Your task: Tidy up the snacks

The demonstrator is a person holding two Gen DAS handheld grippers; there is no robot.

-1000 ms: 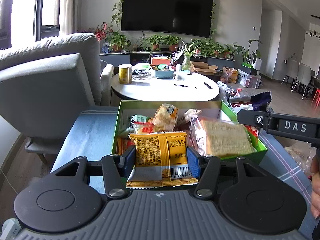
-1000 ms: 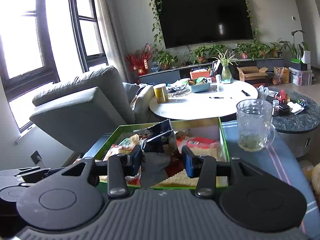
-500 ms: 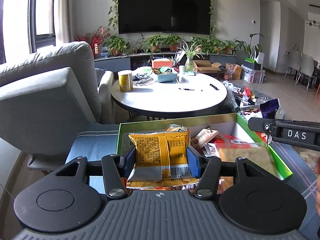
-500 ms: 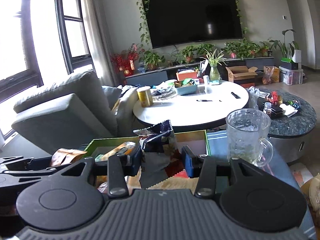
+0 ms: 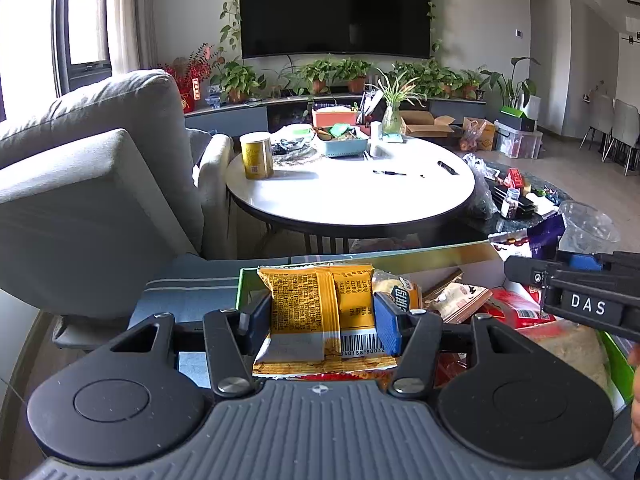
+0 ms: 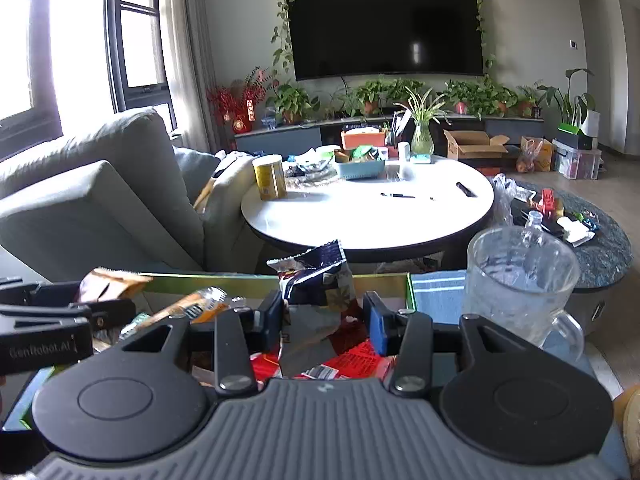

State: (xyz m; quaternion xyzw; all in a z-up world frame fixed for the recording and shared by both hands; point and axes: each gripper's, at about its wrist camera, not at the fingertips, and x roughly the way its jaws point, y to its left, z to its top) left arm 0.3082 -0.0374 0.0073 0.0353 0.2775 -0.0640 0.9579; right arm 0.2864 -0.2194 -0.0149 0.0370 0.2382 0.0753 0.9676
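Both grippers slid back over the green box (image 5: 440, 257); left gripper (image 5: 322, 312) clamps orange packet (image 5: 320, 300), right gripper (image 6: 326, 316) pinches dark packet (image 6: 316, 270), so keep your 2 grips firm, avoid glass mug (image 6: 520, 280) at 2 o'clock.

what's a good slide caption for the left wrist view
Left gripper holds an orange snack packet above the green snack box.

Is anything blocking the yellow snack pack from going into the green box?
Nothing visible blocks it. The left gripper holds the yellow snack pack right at the green box, which is open on top, though other snacks already fill it.
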